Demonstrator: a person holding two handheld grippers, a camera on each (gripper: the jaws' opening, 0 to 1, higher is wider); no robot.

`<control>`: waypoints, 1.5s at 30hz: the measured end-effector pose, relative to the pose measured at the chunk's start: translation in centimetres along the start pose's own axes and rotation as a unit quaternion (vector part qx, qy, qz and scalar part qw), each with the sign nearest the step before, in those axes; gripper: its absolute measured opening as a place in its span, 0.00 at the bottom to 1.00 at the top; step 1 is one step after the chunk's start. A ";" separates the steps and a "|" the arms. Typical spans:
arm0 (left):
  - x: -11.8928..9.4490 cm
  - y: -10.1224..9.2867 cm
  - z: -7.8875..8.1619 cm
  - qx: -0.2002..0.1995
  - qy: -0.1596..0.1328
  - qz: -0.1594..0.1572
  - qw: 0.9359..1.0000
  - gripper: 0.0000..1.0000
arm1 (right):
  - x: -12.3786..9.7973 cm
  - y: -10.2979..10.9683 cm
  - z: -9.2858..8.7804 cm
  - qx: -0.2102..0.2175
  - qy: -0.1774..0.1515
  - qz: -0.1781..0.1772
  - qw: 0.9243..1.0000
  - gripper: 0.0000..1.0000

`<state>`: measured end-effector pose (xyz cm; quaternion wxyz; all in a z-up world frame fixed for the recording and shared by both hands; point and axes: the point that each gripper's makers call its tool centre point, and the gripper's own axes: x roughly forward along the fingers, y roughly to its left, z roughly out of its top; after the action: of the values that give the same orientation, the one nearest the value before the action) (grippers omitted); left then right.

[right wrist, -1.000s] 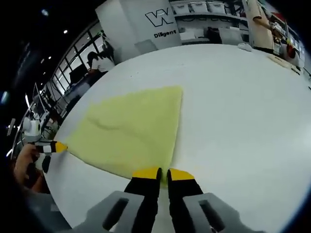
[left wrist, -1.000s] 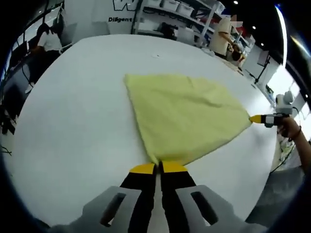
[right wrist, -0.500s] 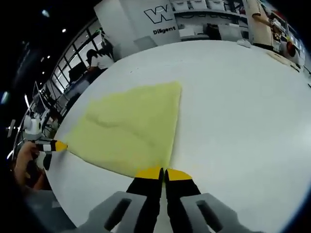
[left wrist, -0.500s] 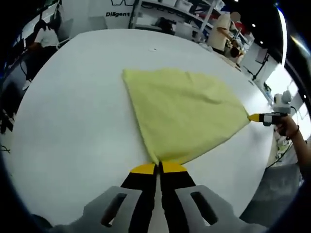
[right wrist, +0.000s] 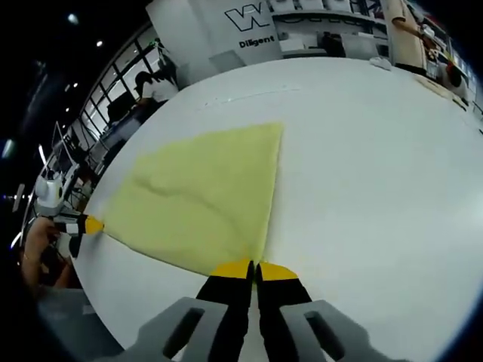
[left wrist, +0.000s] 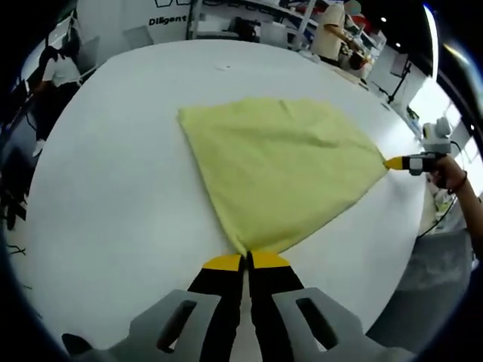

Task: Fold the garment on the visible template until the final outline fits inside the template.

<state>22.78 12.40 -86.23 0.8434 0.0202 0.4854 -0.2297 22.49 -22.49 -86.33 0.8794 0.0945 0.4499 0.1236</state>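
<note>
A pale yellow garment (left wrist: pixel 283 170) lies spread flat on the white table (left wrist: pixel 113 173). My left gripper (left wrist: pixel 247 261) is shut on the garment's near corner at the bottom of the left gripper view. The right gripper (left wrist: pixel 389 163) pinches the opposite corner at the right of that view. In the right gripper view the same garment (right wrist: pixel 204 200) stretches away from my right gripper (right wrist: pixel 253 268), which is shut on its corner. The left gripper (right wrist: pixel 92 224) holds the far left corner there. No template outline is visible on the table.
The round white table (right wrist: pixel 377 166) has wide bare surface around the cloth. A person's hand (left wrist: pixel 453 177) holds the right gripper beyond the table edge. Shelves, a wall sign and people stand in the background.
Both views have shifted slightly as the hands moved. The right gripper's jaws closed fully on the garment's corner. The cloth stays stretched between the two grippers.
</note>
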 end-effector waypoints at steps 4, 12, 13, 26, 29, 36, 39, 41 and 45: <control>-0.2 -0.1 -0.5 0.007 0.005 0.002 1.000 0.00 | -0.3 0.1 -0.5 0.002 0.004 0.002 1.000 0.00; -0.6 -0.4 -1.3 0.014 0.013 0.004 1.000 0.00 | -0.7 0.2 -1.3 0.016 0.012 0.007 1.000 0.00; -0.6 -0.5 -1.3 0.017 0.014 0.004 1.000 0.00 | -0.7 0.2 -1.3 0.013 0.012 0.008 1.000 0.00; -0.9 -0.3 -0.9 0.004 0.000 0.013 1.000 0.10 | -0.7 -0.1 -0.9 0.008 -0.011 0.001 1.000 0.00; -1.1 -0.2 -0.6 0.001 -0.007 0.016 1.000 0.17 | -1.0 -0.3 -0.5 0.003 -0.021 -0.009 1.000 0.12; -1.9 -0.8 -0.1 -0.004 -0.026 0.018 0.999 0.42 | -3.0 0.1 1.5 0.002 -0.076 -0.007 0.997 0.47; -2.2 -1.1 0.0 0.001 -0.036 0.021 0.999 0.55 | -3.7 1.2 1.8 -0.008 -0.085 0.006 0.996 0.60; -2.5 -1.4 0.1 0.002 -0.042 0.018 0.999 0.61 | -4.2 1.8 2.0 -0.020 -0.091 0.009 0.996 0.68; -3.3 -2.1 0.4 0.005 -0.057 0.014 0.998 0.69 | -5.0 3.3 2.0 -0.040 -0.094 0.023 0.995 0.80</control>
<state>20.88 11.64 -82.89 0.8726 0.0180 0.4352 -0.2210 20.84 -20.98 -80.46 0.9178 0.0807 0.3578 0.1522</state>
